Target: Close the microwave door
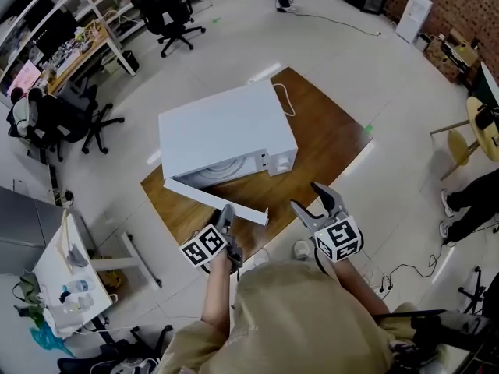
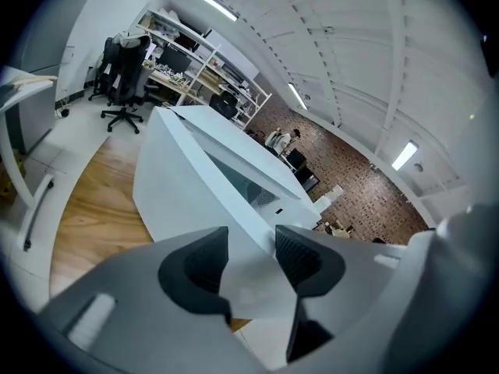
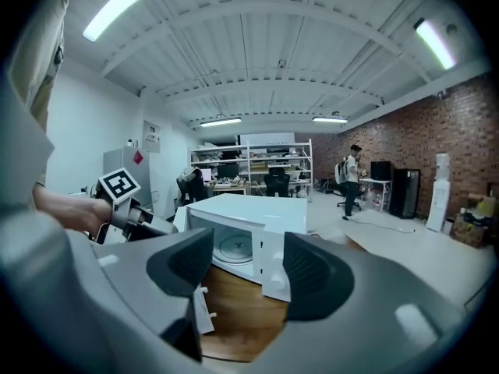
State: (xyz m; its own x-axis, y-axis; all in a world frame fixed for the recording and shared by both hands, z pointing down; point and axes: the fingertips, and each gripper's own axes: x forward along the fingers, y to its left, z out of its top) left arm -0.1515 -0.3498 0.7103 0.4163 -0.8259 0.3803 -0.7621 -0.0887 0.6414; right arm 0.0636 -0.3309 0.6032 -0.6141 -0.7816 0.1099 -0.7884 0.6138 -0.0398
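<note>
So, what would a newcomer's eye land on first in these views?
The white microwave in the middle of the wooden table stands out, with its door swung open toward the person and the turntable showing inside. Next comes the left gripper, closed on the door's free edge. The right gripper hangs open and empty to its right.
</note>
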